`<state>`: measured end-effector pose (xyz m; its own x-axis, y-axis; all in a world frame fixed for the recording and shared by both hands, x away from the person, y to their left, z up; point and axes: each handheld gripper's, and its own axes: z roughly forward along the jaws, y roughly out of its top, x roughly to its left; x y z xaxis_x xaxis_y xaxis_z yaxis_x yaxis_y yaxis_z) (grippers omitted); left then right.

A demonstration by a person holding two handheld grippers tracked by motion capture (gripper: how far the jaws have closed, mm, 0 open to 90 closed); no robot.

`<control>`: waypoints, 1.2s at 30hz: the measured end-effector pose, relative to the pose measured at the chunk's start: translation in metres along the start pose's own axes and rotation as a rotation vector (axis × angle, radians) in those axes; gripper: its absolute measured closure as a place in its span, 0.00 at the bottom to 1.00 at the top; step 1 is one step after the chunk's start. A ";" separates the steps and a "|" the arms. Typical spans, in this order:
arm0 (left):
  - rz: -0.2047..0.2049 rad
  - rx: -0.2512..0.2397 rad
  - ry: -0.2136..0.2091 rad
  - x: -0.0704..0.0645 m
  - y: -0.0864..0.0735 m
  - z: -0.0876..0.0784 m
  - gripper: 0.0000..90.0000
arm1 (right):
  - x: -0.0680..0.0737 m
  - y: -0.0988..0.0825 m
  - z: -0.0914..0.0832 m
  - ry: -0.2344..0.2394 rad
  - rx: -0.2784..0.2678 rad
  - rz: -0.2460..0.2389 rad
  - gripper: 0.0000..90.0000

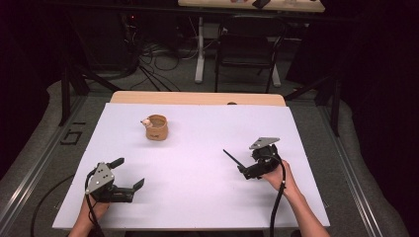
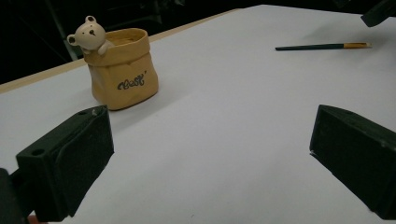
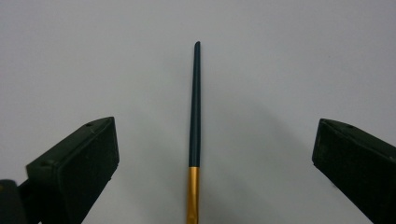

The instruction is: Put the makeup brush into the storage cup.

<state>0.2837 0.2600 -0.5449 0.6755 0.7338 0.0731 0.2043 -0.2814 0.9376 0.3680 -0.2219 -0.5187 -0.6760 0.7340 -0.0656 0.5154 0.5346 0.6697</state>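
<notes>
While the right gripper (image 3: 205,163) hangs over the brush (image 3: 195,112) with its fingers (image 3: 79,163) spread wide, I judge the step in hand to be the pick-up of that brush. It lies flat on the white bench (image 1: 197,148), on the right side and fairly near, with its dark green handle pointing away from me and a gold band just between the fingers. The brush sits almost midway between them, so I would keep that centring and lower straight down until the fingertips nearly touch the bench. I would close on the gold band or just past it, where the stick is thickest, because the tapered far end could slip or roll. Closing slowly should stop the thin handle from skidding sideways.

My left gripper (image 1: 129,174) rests near the left edge, its fingers (image 2: 70,158) also spread and holding nothing. The tan pot (image 1: 157,127) with the little bear on its rim stands farther off, left of centre, well apart from the brush, and looks like a likely place for it.
</notes>
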 end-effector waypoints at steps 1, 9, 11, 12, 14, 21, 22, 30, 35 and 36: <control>-0.001 -0.001 0.001 0.000 0.000 0.000 0.00 | 0.000 0.002 0.001 -0.002 0.020 -0.005 0.00; -0.002 -0.003 -0.002 0.000 0.000 0.000 0.00 | -0.001 0.012 0.010 0.007 0.100 -0.025 0.01; 0.000 0.002 0.000 0.000 0.000 0.000 0.00 | -0.002 0.016 0.008 0.009 0.187 -0.047 0.02; -0.001 0.002 0.001 0.000 0.000 0.000 0.00 | -0.001 0.016 0.009 0.004 0.178 -0.041 0.03; 0.000 0.002 0.000 0.000 0.000 0.000 0.00 | -0.001 0.018 0.010 0.014 0.219 -0.039 0.07; -0.002 0.003 -0.005 0.000 0.000 0.000 0.00 | -0.003 0.024 0.013 0.019 0.308 -0.040 0.25; -0.002 0.003 -0.005 0.000 0.000 0.000 0.00 | -0.003 0.024 0.013 0.019 0.308 -0.040 0.25; 0.000 0.010 -0.011 0.000 0.000 0.001 0.00 | -0.003 0.030 0.016 0.031 0.420 -0.041 0.46; -0.006 0.015 -0.014 -0.001 0.000 0.001 0.00 | -0.003 0.033 0.020 0.052 0.488 -0.058 0.54; -0.006 0.015 -0.014 -0.001 0.000 0.001 0.00 | -0.003 0.033 0.020 0.052 0.488 -0.058 0.54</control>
<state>0.2837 0.2589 -0.5454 0.6838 0.7270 0.0628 0.2185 -0.2862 0.9329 0.3972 -0.1978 -0.5116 -0.7298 0.6820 -0.0477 0.6543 0.7170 0.2404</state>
